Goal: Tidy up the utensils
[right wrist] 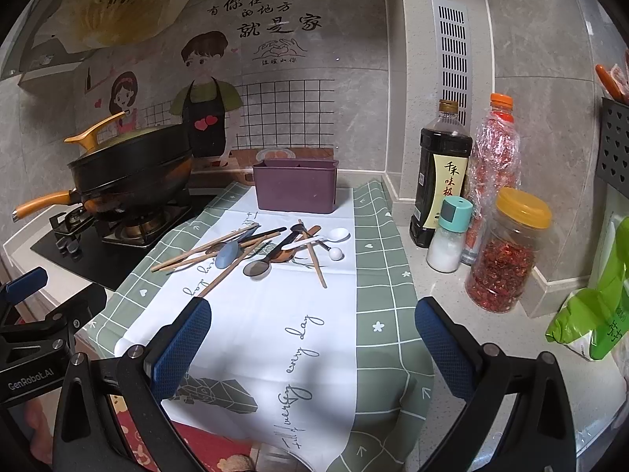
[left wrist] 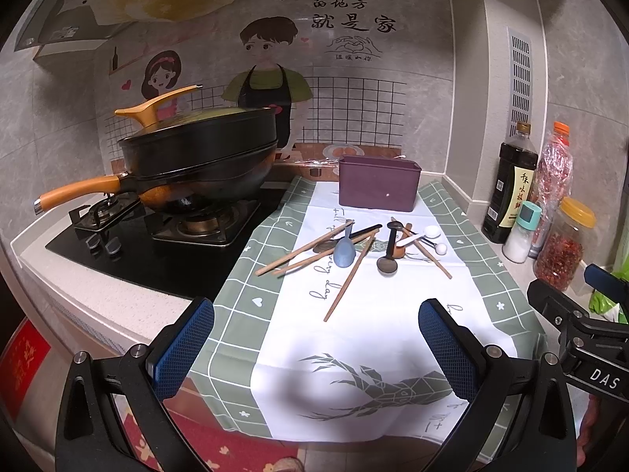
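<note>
**Hovering over the cloth, both grippers wide open**

Holding nothing, the left gripper [left wrist: 316, 348] has its blue pads [left wrist: 184, 348] far apart above the near edge of the cloth [left wrist: 377, 330]. The right gripper [right wrist: 312, 348] is the same, its pads [right wrist: 179, 350] spread and empty. In the left view the right one's body shows "DAS"; in the right view the left one's body shows "GenRobot.AI".

The cloth carries the script "every day" and a deer drawing. In its middle lies the mixed pile: chopsticks [left wrist: 304, 249] crossing each other, a blue spoon [left wrist: 345, 253] on top of them, a dark spoon [left wrist: 387, 263], and white spoons [left wrist: 430, 232] just beside. Behind the pile, apart from it, stands the purple box [left wrist: 377, 185].

On the left a covered wok [left wrist: 196, 157] sits on the stove [left wrist: 204, 228]. On the right stand a soy bottle [right wrist: 442, 173] with Chinese label, a salt shaker [right wrist: 450, 236], a chili jar [right wrist: 507, 251] and a green bag [right wrist: 597, 314]. The wall sticker [left wrist: 338, 11] has Chinese writing, ending "就是家".
</note>
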`<state>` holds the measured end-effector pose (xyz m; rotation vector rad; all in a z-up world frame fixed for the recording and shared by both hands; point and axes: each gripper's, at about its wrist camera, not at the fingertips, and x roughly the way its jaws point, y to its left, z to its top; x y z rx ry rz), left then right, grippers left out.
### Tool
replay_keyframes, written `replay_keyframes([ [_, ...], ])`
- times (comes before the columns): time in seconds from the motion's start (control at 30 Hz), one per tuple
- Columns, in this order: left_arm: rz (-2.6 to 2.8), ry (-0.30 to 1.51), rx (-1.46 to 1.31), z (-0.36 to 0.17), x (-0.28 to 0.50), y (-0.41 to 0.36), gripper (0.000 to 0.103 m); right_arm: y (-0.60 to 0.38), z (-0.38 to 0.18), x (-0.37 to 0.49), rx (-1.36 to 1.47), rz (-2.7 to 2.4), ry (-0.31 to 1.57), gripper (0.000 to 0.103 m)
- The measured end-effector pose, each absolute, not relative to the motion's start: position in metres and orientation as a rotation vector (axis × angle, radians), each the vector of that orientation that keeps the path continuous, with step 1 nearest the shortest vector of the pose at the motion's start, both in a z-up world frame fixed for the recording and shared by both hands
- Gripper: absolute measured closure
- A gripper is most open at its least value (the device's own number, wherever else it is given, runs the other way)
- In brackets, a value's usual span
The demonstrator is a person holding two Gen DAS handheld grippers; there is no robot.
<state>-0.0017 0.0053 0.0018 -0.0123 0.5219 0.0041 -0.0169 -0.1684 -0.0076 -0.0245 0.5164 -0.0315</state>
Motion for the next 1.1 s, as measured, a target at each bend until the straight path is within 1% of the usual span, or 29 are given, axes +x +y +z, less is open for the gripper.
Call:
replay_keyframes([
  [1.1,0.004,0.517,-0.012,0.0015,-0.0018,0.0075,0.000,-0.1664,-0.0070,-0.0166,-0.026,-0.032,0.517,0.000],
])
